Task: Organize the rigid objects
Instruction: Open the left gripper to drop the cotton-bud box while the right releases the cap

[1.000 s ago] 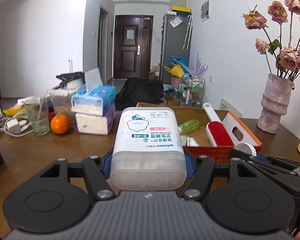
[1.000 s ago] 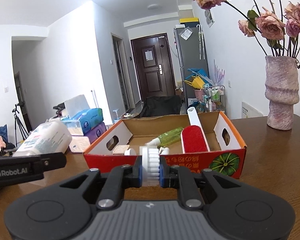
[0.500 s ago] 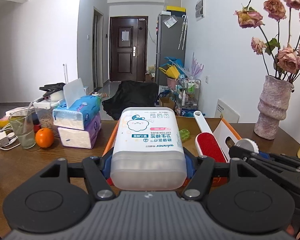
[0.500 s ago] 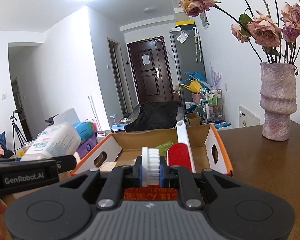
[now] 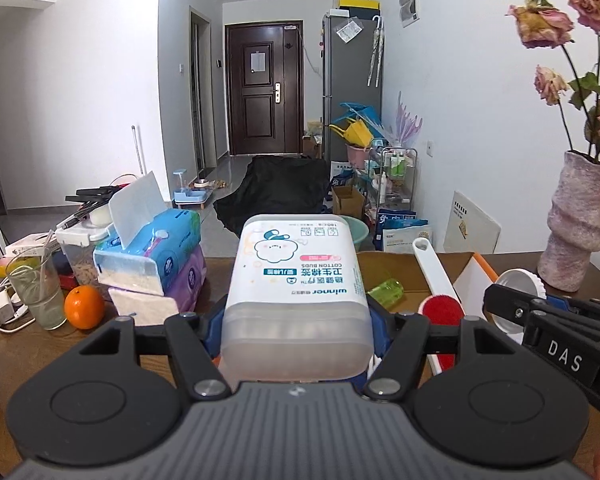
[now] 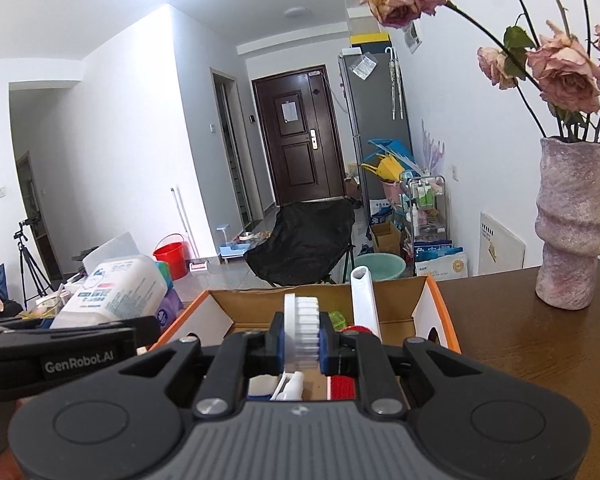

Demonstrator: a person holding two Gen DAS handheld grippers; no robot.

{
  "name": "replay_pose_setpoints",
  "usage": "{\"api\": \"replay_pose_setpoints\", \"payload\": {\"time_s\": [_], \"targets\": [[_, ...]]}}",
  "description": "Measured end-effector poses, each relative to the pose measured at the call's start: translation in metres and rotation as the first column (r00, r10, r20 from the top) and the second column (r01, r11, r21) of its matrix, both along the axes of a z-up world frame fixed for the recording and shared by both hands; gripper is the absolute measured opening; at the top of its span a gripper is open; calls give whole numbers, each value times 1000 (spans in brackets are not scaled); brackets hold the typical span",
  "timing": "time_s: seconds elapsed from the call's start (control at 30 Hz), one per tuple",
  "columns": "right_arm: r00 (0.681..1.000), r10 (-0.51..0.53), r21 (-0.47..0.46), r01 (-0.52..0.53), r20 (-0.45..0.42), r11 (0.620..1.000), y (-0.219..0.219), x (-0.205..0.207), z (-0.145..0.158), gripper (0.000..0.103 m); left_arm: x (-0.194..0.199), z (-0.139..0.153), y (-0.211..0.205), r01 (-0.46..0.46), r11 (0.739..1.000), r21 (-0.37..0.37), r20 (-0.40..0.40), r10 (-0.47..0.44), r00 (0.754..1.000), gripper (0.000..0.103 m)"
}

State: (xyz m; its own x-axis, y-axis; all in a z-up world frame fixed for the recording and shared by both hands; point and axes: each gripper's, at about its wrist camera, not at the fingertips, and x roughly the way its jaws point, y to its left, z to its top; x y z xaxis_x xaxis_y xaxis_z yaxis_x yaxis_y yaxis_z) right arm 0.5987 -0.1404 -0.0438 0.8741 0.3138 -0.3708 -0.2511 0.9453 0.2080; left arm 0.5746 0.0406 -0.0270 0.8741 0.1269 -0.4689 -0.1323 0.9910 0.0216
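Left gripper (image 5: 296,322): jaws set about halfway, clamped on the two sides of one translucent cotton-bud box (image 5: 298,288), whose label faces up and reads upside down. Right gripper (image 6: 302,346): jaws drawn narrow, pinching one white ribbed lid (image 6: 302,332) held on edge between the blue pads.

Directly ahead of and below both grippers lies one open cardboard box (image 6: 440,316) with orange edges, resting on the brown table (image 6: 520,344). Inside it: one lint brush (image 6: 364,300) with a white handle and a red pad, leaning against the far wall just right of the right gripper's tips; one green bottle (image 5: 386,290), lying flat ahead and to the right of the held cotton-bud box; and small white items under the right gripper's jaws, too hidden to identify.

In the left wrist view the right gripper stands to the right, its lid over the box's near right corner. In the right wrist view the left gripper stands to the left, with the cotton-bud box above the carton's left wall.

Left of the left gripper: two stacked tissue packs (image 5: 156,252), one orange (image 5: 84,306), one drinking glass (image 5: 40,292), one white charger with cable (image 5: 0,308). Far right of both grippers: one mottled pink vase (image 6: 572,224) of dried roses, well apart from the carton.
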Motion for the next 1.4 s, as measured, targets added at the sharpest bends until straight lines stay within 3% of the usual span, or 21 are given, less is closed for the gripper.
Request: {"api": "replay_pose_setpoints", "payload": {"time_s": [0.47, 1.4], "targets": [[997, -27, -24, 26, -67, 999, 13, 51, -1, 15, 46, -2, 3, -43, 999, -12, -26, 43, 999, 67], [991, -72, -128, 58, -112, 990, 17, 85, -46, 15, 103, -69, -8, -26, 999, 30, -134, 30, 990, 67]]}}
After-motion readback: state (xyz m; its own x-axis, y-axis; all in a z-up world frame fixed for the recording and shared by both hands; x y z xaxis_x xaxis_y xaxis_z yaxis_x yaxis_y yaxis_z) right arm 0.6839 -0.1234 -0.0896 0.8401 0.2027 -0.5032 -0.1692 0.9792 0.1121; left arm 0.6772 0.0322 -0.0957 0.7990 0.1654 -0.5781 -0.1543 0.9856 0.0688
